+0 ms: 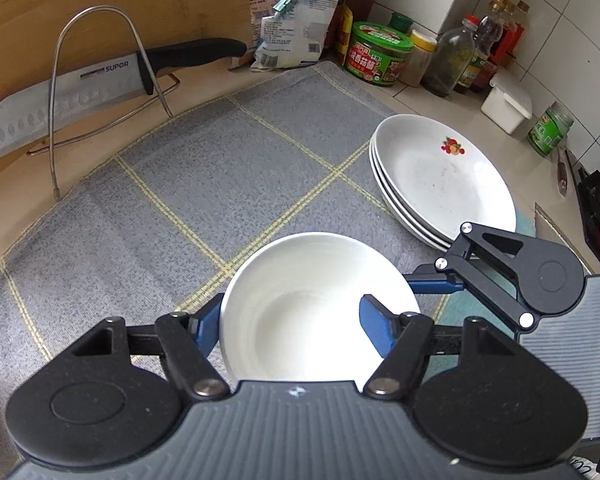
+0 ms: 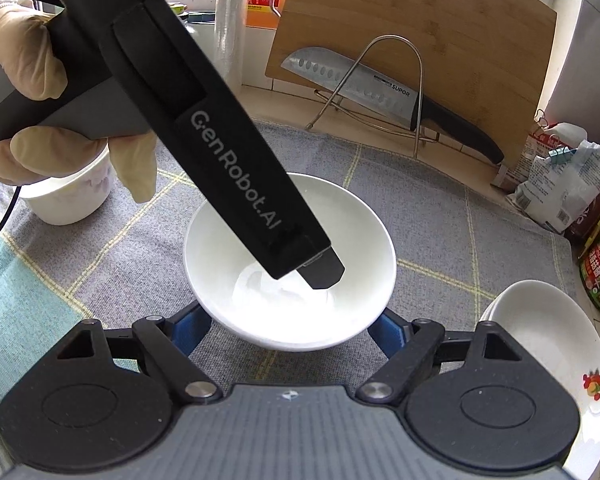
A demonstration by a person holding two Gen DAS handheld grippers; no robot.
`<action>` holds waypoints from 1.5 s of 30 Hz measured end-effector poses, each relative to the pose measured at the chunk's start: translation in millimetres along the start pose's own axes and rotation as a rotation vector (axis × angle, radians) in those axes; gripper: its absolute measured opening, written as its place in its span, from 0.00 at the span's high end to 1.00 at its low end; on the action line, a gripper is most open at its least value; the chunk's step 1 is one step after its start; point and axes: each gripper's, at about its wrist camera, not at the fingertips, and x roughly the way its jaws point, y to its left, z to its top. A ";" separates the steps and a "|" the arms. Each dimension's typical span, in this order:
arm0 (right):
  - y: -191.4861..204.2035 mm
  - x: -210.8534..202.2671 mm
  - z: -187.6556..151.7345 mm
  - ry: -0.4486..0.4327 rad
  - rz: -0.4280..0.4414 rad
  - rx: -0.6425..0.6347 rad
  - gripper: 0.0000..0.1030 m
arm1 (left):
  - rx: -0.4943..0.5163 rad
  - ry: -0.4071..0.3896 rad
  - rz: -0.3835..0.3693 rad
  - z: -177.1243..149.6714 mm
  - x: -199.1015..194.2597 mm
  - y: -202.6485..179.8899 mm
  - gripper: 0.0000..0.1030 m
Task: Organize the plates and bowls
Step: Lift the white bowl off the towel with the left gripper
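Both my grippers are on the same white bowl (image 1: 312, 304), which looks just clear of the grey checked cloth (image 1: 172, 184) near its front edge. My left gripper (image 1: 296, 320) straddles the bowl's wall: one blue finger (image 1: 204, 324) outside the rim, the other (image 1: 376, 328) inside the bowl, so I read it as pinching the wall, though pad contact is not fully visible. My right gripper (image 2: 290, 330) cradles the bowl from the opposite side, blue fingers (image 2: 190, 330) spread around its lower body; touching or just beside, I cannot tell. The bowl has no long axis. The stack of plates (image 1: 440, 176) lies forward and to the right of the left gripper; a second bowl (image 2: 68, 196) stands to the left, behind my gloved hand (image 2: 24, 92). Judgement: the next move turns on carrying this bowl left toward that one.
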 end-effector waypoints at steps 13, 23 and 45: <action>-0.8 8.4 -6.2 -0.002 -0.003 0.005 0.15 | -0.006 -0.009 -0.023 -2.9 6.3 4.3 0.32; -3.0 4.4 -5.7 -0.029 0.013 0.032 0.00 | -0.023 -0.031 -0.034 -4.5 6.7 3.0 0.14; 44.7 -23.9 44.1 -0.148 0.150 -0.163 0.00 | -0.238 -0.319 0.370 -118.3 -138.2 30.9 0.02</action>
